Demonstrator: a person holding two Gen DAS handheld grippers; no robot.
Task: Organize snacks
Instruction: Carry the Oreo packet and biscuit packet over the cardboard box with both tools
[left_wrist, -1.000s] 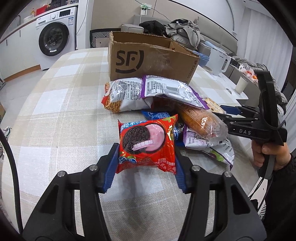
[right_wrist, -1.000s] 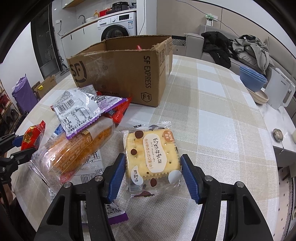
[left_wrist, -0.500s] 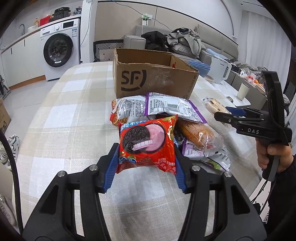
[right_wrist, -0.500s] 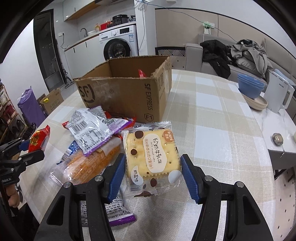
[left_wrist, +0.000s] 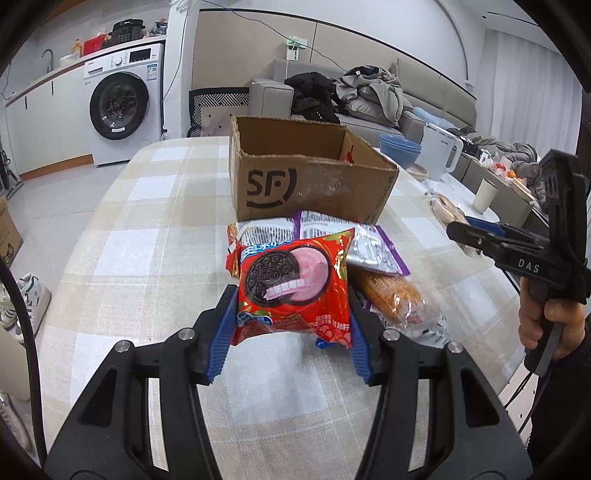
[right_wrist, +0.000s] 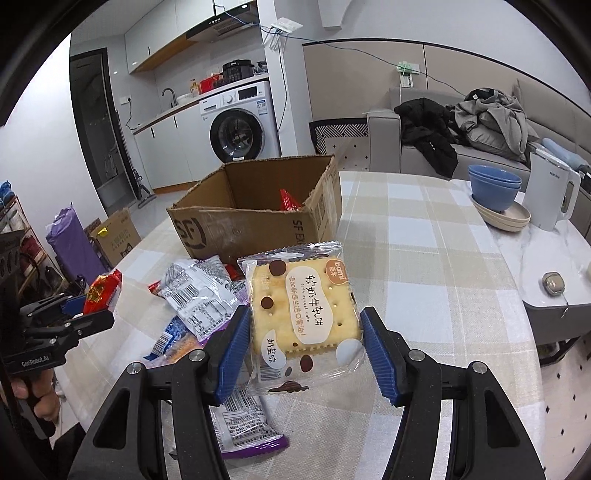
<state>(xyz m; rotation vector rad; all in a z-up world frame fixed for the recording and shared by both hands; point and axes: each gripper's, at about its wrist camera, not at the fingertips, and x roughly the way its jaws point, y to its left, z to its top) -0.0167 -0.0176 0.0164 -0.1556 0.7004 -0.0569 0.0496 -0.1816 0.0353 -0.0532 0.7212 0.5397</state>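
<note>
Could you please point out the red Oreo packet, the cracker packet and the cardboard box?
Red Oreo packet (left_wrist: 291, 284): left wrist view, on the printed cookie.
Cracker packet (right_wrist: 303, 310): right wrist view, on its white label.
Cardboard box (left_wrist: 271, 186): left wrist view, on the front wall's logo.

Both handheld black plastic grippers, left gripper (left_wrist: 291, 328) and right gripper (right_wrist: 304, 352), show ribbed blue finger pads (right_wrist: 231, 354), silver screws, white "DAS" and "GenRobot.AI" lettering, a black cable, and a dark sleeve (left_wrist: 554, 398).
</note>
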